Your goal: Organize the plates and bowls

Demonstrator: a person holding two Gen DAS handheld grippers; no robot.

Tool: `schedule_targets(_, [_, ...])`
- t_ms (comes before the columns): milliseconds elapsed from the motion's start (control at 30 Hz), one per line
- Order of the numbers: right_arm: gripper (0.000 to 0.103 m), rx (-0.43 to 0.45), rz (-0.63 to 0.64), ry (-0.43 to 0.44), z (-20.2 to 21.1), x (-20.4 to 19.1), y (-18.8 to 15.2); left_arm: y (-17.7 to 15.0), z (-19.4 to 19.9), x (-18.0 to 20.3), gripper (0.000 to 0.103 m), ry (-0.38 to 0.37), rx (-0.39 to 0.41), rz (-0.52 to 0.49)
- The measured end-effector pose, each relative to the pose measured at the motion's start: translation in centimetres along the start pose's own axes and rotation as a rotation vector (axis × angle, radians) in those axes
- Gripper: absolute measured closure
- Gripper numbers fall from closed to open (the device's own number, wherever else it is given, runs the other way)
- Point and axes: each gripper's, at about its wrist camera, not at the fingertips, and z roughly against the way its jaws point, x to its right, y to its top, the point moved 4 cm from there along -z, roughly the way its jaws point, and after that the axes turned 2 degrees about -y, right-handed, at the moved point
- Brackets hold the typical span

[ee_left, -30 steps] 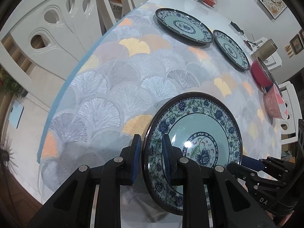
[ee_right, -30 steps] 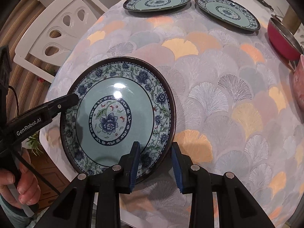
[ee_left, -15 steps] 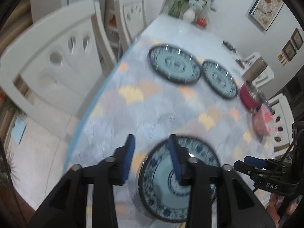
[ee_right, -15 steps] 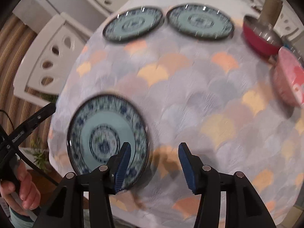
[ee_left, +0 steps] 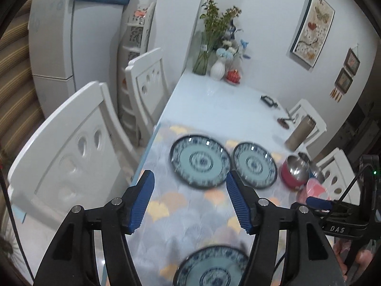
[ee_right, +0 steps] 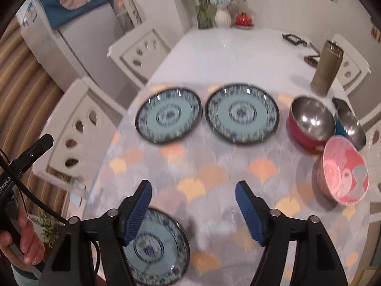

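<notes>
The white desk (ee_right: 228,54) carries a fan-patterned cloth (ee_right: 214,178) over its near half. On the cloth lie three blue plates: one at the near edge (ee_right: 157,245), two side by side farther back (ee_right: 167,116) (ee_right: 241,114). Right of them stand a red bowl (ee_right: 309,121), a blue bowl (ee_right: 350,124) and a pink bowl (ee_right: 343,174). A tan tumbler (ee_right: 327,68) and vases (ee_right: 222,16) stand on the bare desk.

Glossy glazed plates (ee_right: 168,117); shiny metal-lined red bowl (ee_right: 310,121); smooth printed tablecloth (ee_right: 214,166).

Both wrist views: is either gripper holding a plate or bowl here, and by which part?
Nothing is held. The left gripper and right gripper are both open with empty fingers, above the near blue-and-teal floral ceramic plate, which lies flat on the fan-patterned tablecloth.
</notes>
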Motion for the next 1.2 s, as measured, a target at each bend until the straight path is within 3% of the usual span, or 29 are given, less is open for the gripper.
schedule_targets(200, [0.028,0.001,-0.034,0.041,-1.8,-0.3,3.4,2.3,-4.0,-0.8,0.035,0.009,-0.018,0.008])
schedule_targets(433, [0.028,-0.049,-0.093,0.032,-6.4,-0.2,4.0,2.3,-11.2,-2.9,0.035,0.012,-0.139,0.07])
schedule_targets(700, [0.028,-0.104,-0.165,0.047,-11.9,0.2,5.2,2.0,-18.4,-4.7,0.035,-0.083,-0.276,0.158])
schedule_targets(967, [0.028,-0.133,-0.184,0.051,-15.9,0.0,7.4,2.2,-23.6,-5.4,0.035,-0.062,-0.344,0.134])
schedule_targets(1200, [0.028,-0.182,-0.204,0.038,-18.5,0.5,7.6,2.6,-26.3,-6.2,0.04,-0.037,-0.339,0.082])
